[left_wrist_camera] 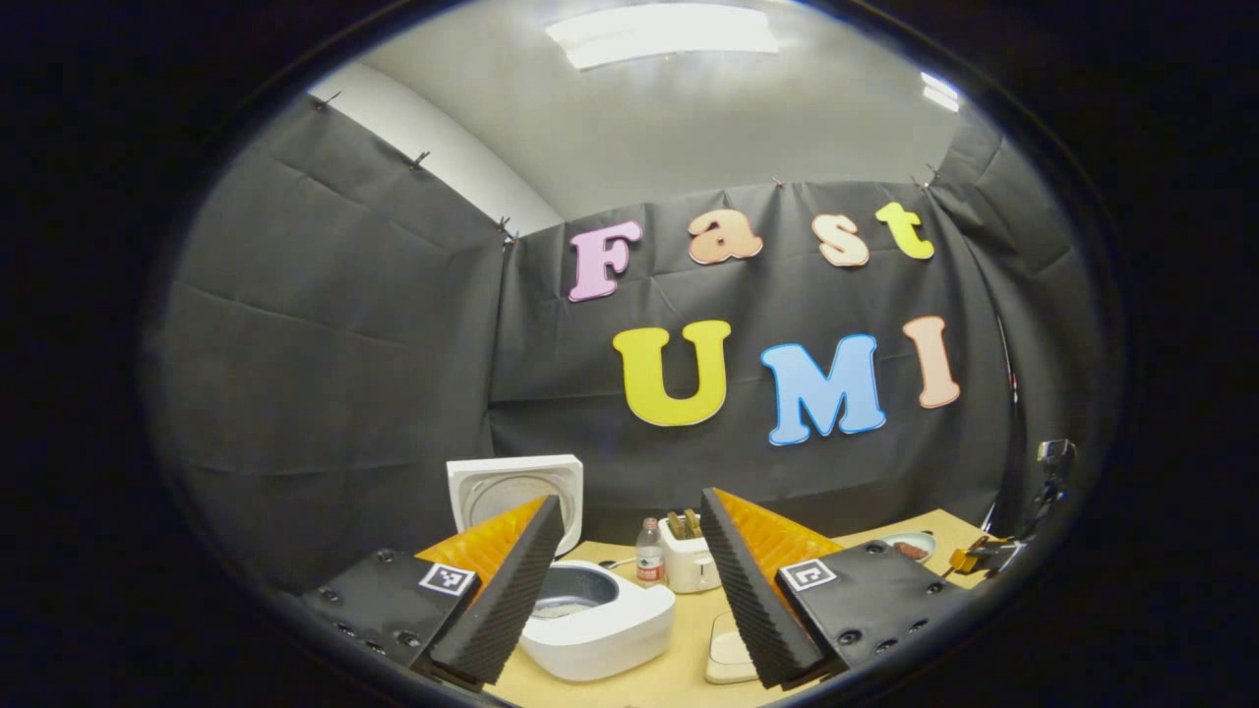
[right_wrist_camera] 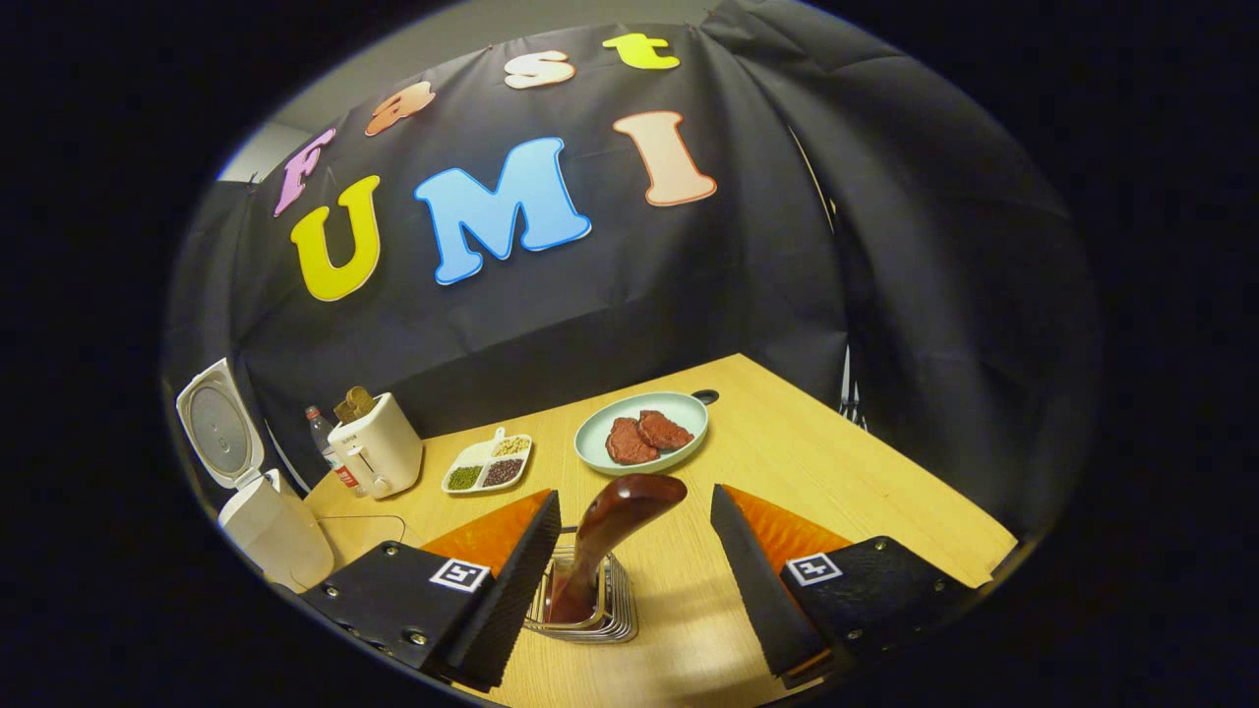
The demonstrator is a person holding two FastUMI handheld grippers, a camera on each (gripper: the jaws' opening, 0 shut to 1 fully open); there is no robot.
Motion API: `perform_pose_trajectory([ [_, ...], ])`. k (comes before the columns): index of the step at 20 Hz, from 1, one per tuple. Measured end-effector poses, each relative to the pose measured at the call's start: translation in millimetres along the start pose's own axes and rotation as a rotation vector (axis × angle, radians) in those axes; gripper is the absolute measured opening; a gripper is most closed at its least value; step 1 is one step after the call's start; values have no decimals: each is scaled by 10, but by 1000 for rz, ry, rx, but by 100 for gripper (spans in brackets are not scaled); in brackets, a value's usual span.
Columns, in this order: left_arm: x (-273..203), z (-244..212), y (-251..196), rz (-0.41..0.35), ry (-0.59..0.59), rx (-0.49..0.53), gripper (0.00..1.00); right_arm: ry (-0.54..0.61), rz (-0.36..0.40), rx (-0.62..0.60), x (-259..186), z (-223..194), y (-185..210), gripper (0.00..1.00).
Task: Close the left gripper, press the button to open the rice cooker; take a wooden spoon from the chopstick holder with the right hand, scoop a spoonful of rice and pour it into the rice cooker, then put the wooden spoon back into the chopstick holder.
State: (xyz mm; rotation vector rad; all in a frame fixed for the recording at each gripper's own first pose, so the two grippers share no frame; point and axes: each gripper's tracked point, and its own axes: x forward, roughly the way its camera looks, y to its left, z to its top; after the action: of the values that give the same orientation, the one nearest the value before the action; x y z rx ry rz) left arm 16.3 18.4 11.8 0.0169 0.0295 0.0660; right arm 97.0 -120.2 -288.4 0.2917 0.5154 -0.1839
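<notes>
The white rice cooker (left_wrist_camera: 600, 619) stands open on the wooden table, its lid (left_wrist_camera: 516, 487) raised upright, low and just left of my left gripper (left_wrist_camera: 630, 500), which is open and holds nothing. In the right gripper view the cooker (right_wrist_camera: 266, 531) stands at the far left. A dark wooden spoon (right_wrist_camera: 615, 531) stands in the wire chopstick holder (right_wrist_camera: 615, 615), its bowl end up. My right gripper (right_wrist_camera: 632, 497) is open, with a finger on either side of the spoon and not touching it.
A white toaster (right_wrist_camera: 379, 442) and a small bottle (right_wrist_camera: 320, 433) stand behind the cooker. A divided dish of beans and grains (right_wrist_camera: 489, 462) and a pale plate with meat (right_wrist_camera: 641, 433) lie farther back. The table's right edge (right_wrist_camera: 885, 462) runs close to the booth wall.
</notes>
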Motion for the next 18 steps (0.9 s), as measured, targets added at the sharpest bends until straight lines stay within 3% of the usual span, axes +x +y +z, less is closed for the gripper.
perform_pose_trajectory([
  [4,-37,-28,8,16,14,7,97,72,52,42,65,-188,94,83],
  [7,-43,-65,34,26,22,10,97,96,83,44,54,-237,186,82],
  [8,-53,-82,43,31,24,7,97,92,77,33,96,-237,193,36],
  [9,-50,-85,44,34,26,1,97,105,94,24,61,-224,221,28],
  [11,-61,-90,56,37,28,-6,97,94,108,19,89,-230,299,30],
  [12,-84,-100,89,42,26,-2,99,99,117,12,28,-216,323,13],
  [13,-88,-94,115,43,22,0,96,103,119,-9,62,-228,339,8],
  [18,-43,-139,256,17,17,-10,98,71,113,-43,-77,19,468,8],
])
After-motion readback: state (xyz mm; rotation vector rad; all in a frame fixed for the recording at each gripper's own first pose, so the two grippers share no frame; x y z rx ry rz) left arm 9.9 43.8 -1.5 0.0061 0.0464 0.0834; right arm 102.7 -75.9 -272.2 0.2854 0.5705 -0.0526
